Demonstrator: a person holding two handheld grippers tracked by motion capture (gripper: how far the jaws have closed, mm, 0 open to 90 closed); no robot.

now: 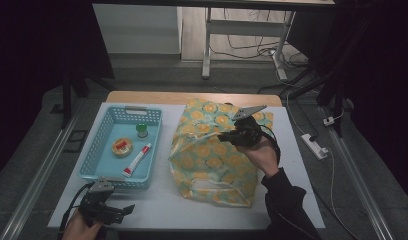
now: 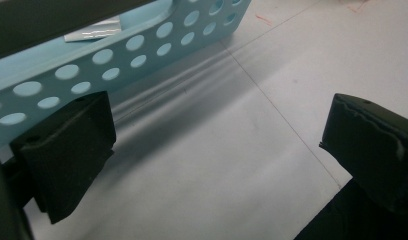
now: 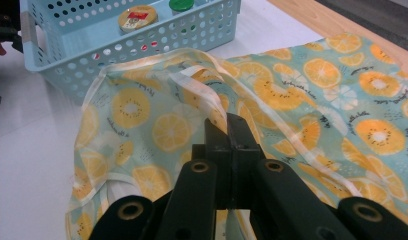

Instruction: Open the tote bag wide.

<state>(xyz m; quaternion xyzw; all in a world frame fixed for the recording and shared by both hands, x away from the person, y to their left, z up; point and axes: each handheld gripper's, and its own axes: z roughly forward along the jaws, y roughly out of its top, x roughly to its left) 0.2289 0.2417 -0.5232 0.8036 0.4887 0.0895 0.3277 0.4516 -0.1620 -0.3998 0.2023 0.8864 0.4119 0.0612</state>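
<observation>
A teal bag printed with orange slices [image 1: 212,155] [image 3: 302,95] lies on the white table, its mouth toward the basket. My right gripper [image 1: 226,136] [image 3: 227,131] is shut on the bag's pale handle strap [image 3: 204,90] and holds that edge lifted off the table. My left gripper [image 1: 123,210] [image 2: 217,145] rests low at the table's front left corner, open, with nothing between its fingers; the basket's holed wall is just beyond it.
A light blue basket [image 1: 99,165] [image 2: 117,55] [image 3: 47,55] at the left holds a round yellow-lidded tin [image 1: 122,146] [image 3: 137,17], a green-capped jar [image 1: 142,131] [image 3: 181,4] and a white tube [image 1: 137,160]. Bare white table [image 1: 162,205] lies between basket and bag.
</observation>
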